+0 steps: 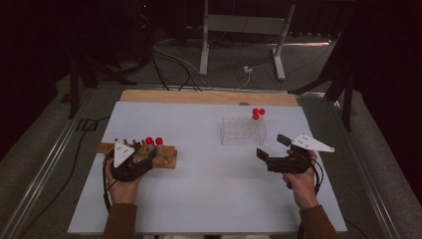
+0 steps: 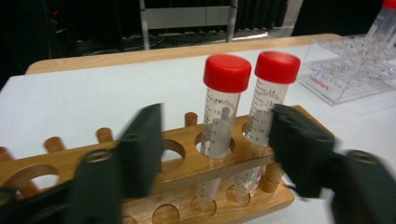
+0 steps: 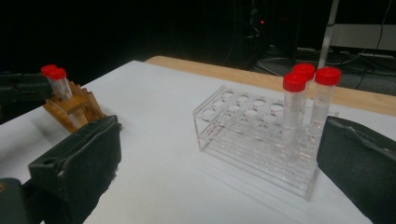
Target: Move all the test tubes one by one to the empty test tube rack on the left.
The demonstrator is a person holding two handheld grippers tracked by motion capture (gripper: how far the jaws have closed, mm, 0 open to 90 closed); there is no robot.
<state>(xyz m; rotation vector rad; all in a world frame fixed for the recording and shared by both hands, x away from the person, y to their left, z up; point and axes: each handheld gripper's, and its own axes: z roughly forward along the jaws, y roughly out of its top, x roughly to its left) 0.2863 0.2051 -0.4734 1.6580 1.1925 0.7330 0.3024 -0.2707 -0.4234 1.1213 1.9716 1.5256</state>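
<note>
A wooden rack [image 1: 169, 160] at the table's left holds two upright red-capped tubes [image 1: 154, 142]. My left gripper [image 1: 144, 151] is open at this rack. In the left gripper view its jaws stand wide apart on either side of the two tubes [image 2: 224, 102], in front of the wooden rack [image 2: 187, 163], gripping nothing. A clear plastic rack [image 1: 239, 132] at the right holds three red-capped tubes [image 1: 258, 113] at its far end. My right gripper [image 1: 272, 146] is open just in front of it. The right gripper view shows the clear rack [image 3: 243, 135] and its tubes [image 3: 294, 102] between the spread jaws.
White tabletop [image 1: 199, 189] stretches between the two racks and toward the front edge. A bare wooden strip [image 1: 209, 97] runs along the table's back. Cables and metal stand legs [image 1: 204, 45] lie on the floor behind. Most holes in both racks hold no tube.
</note>
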